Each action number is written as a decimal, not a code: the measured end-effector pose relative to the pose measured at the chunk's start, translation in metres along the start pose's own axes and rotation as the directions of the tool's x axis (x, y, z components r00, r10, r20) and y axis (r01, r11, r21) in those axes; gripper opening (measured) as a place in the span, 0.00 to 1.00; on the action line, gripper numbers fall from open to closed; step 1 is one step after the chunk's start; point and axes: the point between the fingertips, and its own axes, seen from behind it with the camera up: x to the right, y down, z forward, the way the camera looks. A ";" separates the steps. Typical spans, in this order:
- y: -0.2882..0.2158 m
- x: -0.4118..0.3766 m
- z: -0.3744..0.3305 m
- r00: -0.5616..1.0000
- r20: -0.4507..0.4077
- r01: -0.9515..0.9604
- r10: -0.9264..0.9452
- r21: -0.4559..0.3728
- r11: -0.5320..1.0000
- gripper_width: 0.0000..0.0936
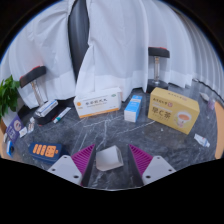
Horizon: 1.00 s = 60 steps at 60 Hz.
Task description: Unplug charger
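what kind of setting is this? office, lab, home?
Probably a staged tabletop for recording: white curtains behind, stools, and product boxes, one orange and one white, on a dark marbled table. A white charger-like block stands between the open gripper fingers.

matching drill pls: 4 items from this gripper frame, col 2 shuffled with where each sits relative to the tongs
Items:
1. white cube-shaped charger
2. yellow rectangular cardboard box
3. small blue-and-white carton
4. green leafy plant

Places:
A. far off to the left, at the table edge
B. between the open tongs, gaps either side
C. beyond the tongs, to the right
D. straight ahead, beyond the tongs

Pairs: 1-B, 2-C, 3-D, 4-A
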 end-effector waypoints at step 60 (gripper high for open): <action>0.042 -0.056 -0.417 0.964 -0.180 0.223 -0.195 0.150 0.963 0.91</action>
